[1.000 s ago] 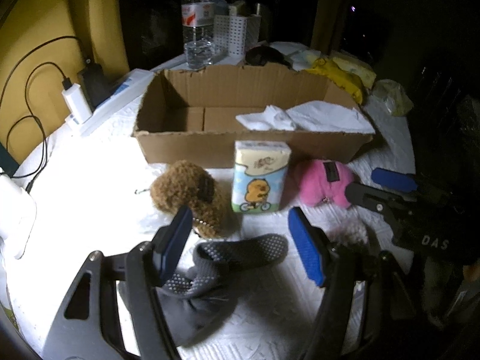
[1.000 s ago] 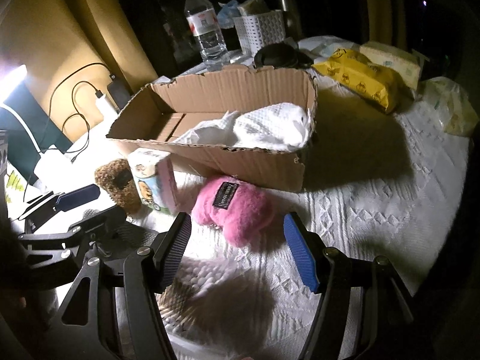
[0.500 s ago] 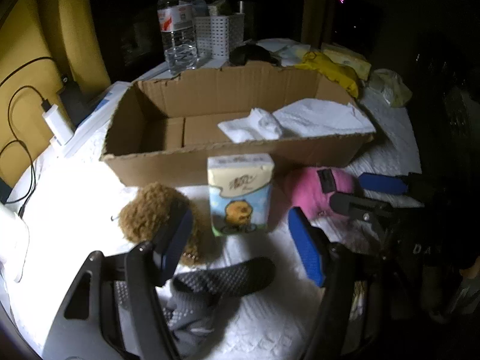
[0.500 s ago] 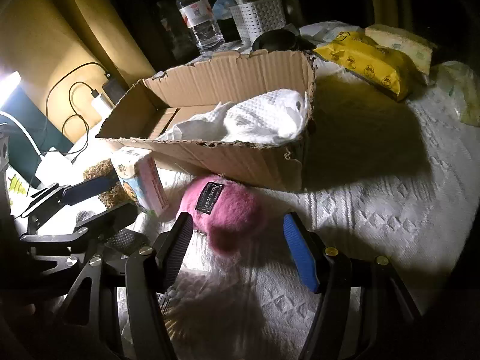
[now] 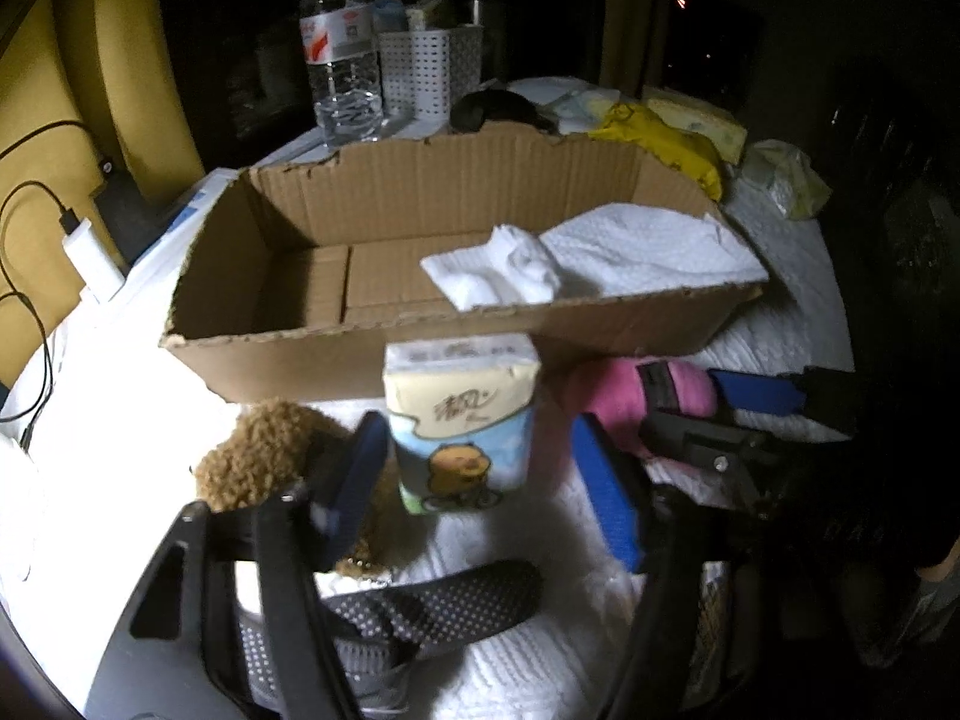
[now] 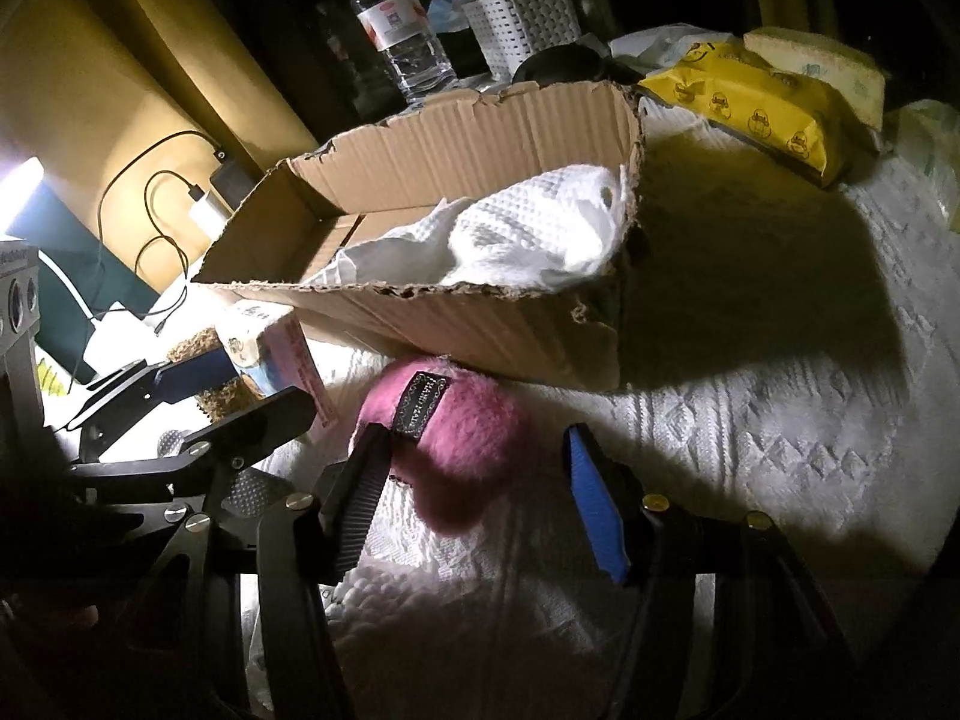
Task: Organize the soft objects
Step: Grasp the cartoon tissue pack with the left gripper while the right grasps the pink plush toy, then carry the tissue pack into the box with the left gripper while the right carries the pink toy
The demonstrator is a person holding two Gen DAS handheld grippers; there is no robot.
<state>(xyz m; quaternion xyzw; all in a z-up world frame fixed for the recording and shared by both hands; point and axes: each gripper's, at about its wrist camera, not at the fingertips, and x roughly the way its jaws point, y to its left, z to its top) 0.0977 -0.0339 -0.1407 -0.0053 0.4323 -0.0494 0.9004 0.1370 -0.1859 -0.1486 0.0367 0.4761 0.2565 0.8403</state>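
An open cardboard box [image 5: 288, 336] [image 6: 480, 324] holds a white towel [image 5: 606, 252] [image 6: 528, 234]. In front of it stand a tissue pack [image 5: 462, 420] [image 6: 270, 354], a brown plush [image 5: 264, 456] [image 6: 210, 372] and a pink plush [image 5: 618, 396] [image 6: 462, 438]. A grey dotted sock [image 5: 432, 606] lies nearest. My left gripper [image 5: 480, 480] is open, its fingers either side of the tissue pack, not touching. My right gripper [image 6: 474, 504] is open around the pink plush.
A water bottle [image 5: 342, 48] [image 6: 402, 30] and white perforated basket [image 5: 426, 72] [image 6: 528, 18] stand behind the box. Yellow wipe packs [image 5: 666, 144] [image 6: 762, 102] lie at the back right. A charger and cables [image 5: 84, 252] [image 6: 204, 210] sit at the left. White quilted cloth [image 6: 780, 420] covers the surface.
Both grippers have moved forward toward the box. The left now frames the tissue pack with the sock behind its fingertips; the right now frames the pink plush.
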